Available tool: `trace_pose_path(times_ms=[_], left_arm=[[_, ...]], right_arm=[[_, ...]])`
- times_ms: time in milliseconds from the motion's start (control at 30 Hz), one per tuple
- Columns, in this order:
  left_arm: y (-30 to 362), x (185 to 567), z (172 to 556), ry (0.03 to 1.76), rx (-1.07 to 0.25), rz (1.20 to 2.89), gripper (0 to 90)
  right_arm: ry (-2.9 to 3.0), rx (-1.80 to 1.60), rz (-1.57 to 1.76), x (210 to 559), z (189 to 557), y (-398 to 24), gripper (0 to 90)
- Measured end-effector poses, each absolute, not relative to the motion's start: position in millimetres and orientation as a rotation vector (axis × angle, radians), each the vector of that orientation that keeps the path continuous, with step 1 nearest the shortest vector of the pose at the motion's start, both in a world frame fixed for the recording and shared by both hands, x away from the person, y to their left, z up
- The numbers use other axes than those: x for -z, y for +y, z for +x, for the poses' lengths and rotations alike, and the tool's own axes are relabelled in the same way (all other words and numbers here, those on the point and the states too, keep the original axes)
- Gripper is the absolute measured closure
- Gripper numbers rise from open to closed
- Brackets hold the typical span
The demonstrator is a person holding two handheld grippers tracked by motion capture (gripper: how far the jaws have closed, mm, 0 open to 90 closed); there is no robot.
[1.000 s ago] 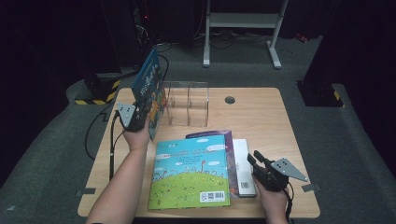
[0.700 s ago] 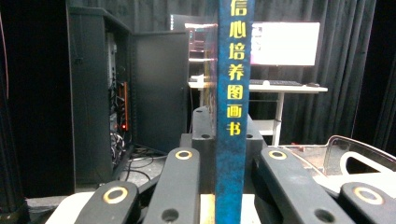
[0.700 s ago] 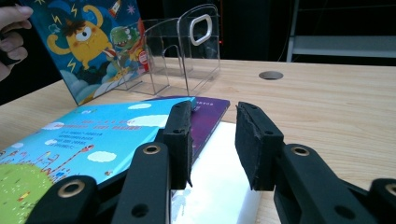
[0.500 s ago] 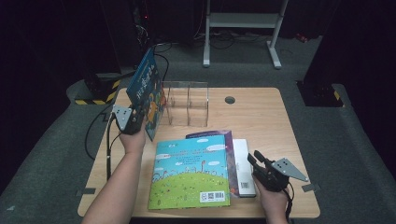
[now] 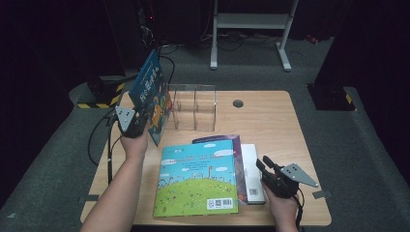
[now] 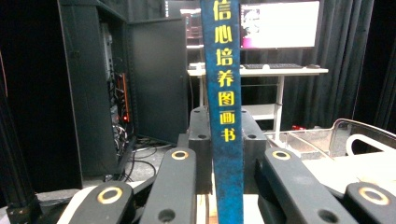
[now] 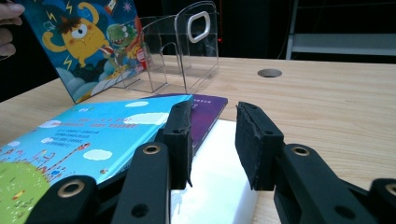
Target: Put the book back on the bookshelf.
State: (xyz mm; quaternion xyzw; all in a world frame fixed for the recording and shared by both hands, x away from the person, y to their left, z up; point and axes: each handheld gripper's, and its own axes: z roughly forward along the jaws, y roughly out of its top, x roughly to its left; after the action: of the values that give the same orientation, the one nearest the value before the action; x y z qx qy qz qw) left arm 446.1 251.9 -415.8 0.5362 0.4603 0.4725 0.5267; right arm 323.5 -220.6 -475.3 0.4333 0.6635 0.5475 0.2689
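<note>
Wooden table (image 5: 270, 121), dark room: books being filed.
Blue picture book (image 5: 151, 94) is clamped upright by the left gripper (image 5: 138, 124), just left of the clear rack (image 5: 193, 107); the right gripper (image 5: 269, 170) is held half-open, empty.

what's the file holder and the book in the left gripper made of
File holder: seems clear glossy plastic, acrylic perhaps; the table shows through its walls. Blue book, clamped in the left gripper: looks like glossy printed card covers over paper, with a thin flat spine.
</note>
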Motion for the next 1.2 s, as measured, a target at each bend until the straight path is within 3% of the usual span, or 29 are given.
trace_pose_path(times_ms=[867, 1067, 1200], left_arm=[[254.2, 416.8, 448.8, 1.138, -1.12, 1.348, 76.1], [255.4, 417.6, 448.4, 1.147, -1.103, 1.344, 70.3], [257.5, 414.5, 448.0, 1.165, -1.085, 1.334, 57.4]], right_arm=[[1.798, -1.474, 1.166, 476.2, 324.0, -218.4, 66.0], [1.8, -1.473, 1.168, 476.4, 324.0, -218.3, 66.0], [1.799, -1.477, 1.165, 476.1, 323.9, -218.1, 66.0]])
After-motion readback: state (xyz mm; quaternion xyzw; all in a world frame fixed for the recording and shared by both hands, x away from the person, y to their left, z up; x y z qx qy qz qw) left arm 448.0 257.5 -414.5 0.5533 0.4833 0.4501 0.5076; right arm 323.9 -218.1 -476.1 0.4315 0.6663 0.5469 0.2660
